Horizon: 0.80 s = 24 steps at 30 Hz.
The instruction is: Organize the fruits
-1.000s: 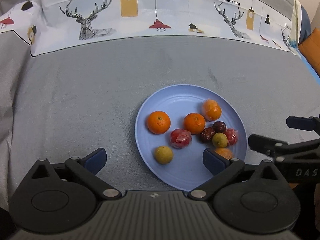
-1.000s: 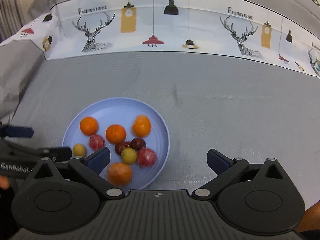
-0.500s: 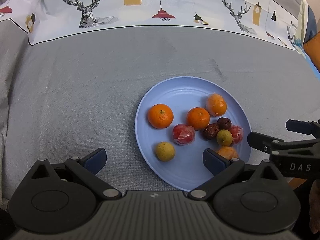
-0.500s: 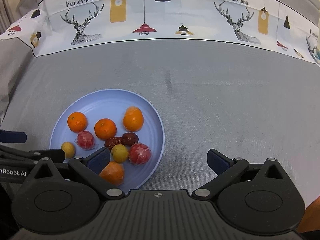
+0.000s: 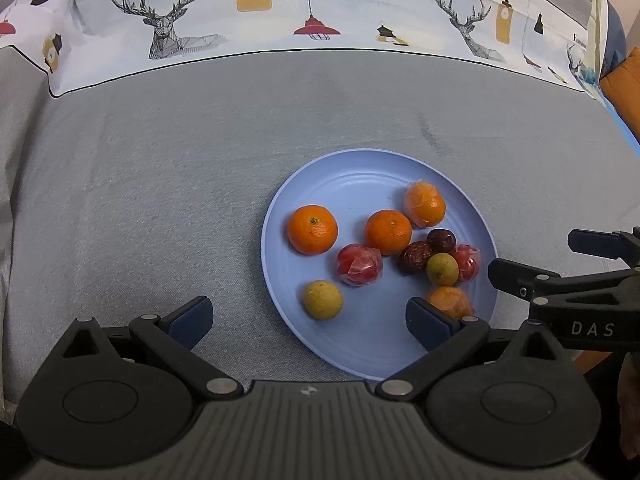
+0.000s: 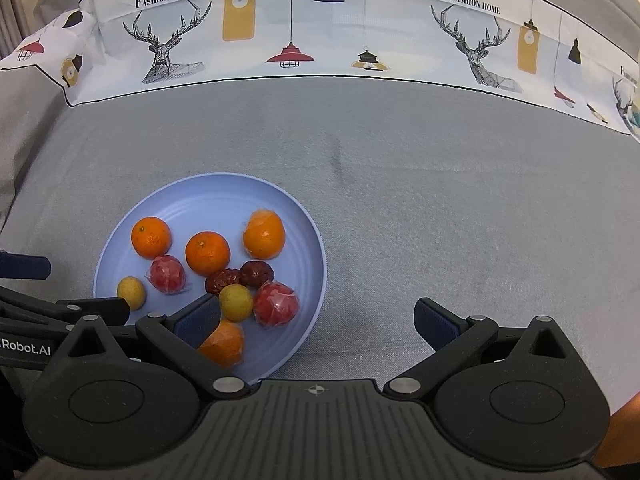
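Left tongs (image 5: 308, 318) and right tongs (image 6: 316, 316), both spread wide and empty, hover at the near rim of a blue plate (image 5: 360, 176) of mandarins (image 5: 312, 229), jujubes (image 5: 416, 257) and wrapped fruits, on a grey cloth-covered worktop (image 6: 440, 200) bordered by deer-and-lamp print fabric (image 6: 320, 40).

Even, soft light, sharp focus, strong fisheye bending toward dark corners

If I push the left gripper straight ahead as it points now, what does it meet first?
Probably the small yellow-green fruit at the blue plate's near-left edge; it sits between the open jaws, though height above it is unclear.
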Each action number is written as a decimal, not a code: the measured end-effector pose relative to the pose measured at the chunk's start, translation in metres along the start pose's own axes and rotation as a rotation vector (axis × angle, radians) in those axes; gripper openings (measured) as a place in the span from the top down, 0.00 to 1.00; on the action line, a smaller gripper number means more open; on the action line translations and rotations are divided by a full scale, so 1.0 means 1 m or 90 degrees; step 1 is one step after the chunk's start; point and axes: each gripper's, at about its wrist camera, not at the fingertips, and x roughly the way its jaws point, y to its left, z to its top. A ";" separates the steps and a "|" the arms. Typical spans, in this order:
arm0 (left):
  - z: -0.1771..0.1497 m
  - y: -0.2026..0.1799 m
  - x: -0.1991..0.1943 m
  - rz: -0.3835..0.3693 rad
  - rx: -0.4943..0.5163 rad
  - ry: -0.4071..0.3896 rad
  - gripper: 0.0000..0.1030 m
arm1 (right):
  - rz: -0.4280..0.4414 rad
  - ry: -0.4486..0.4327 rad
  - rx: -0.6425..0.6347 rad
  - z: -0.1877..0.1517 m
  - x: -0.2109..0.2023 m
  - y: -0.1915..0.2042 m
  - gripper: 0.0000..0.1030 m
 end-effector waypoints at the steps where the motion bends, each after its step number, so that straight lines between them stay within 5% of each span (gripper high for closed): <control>1: 0.000 0.000 0.000 -0.001 0.000 -0.001 0.01 | 0.000 0.000 0.000 0.000 0.000 0.000 0.01; 24: 0.002 -0.006 -0.006 -0.016 0.012 -0.017 0.00 | -0.006 -0.006 -0.006 0.002 -0.002 0.000 0.01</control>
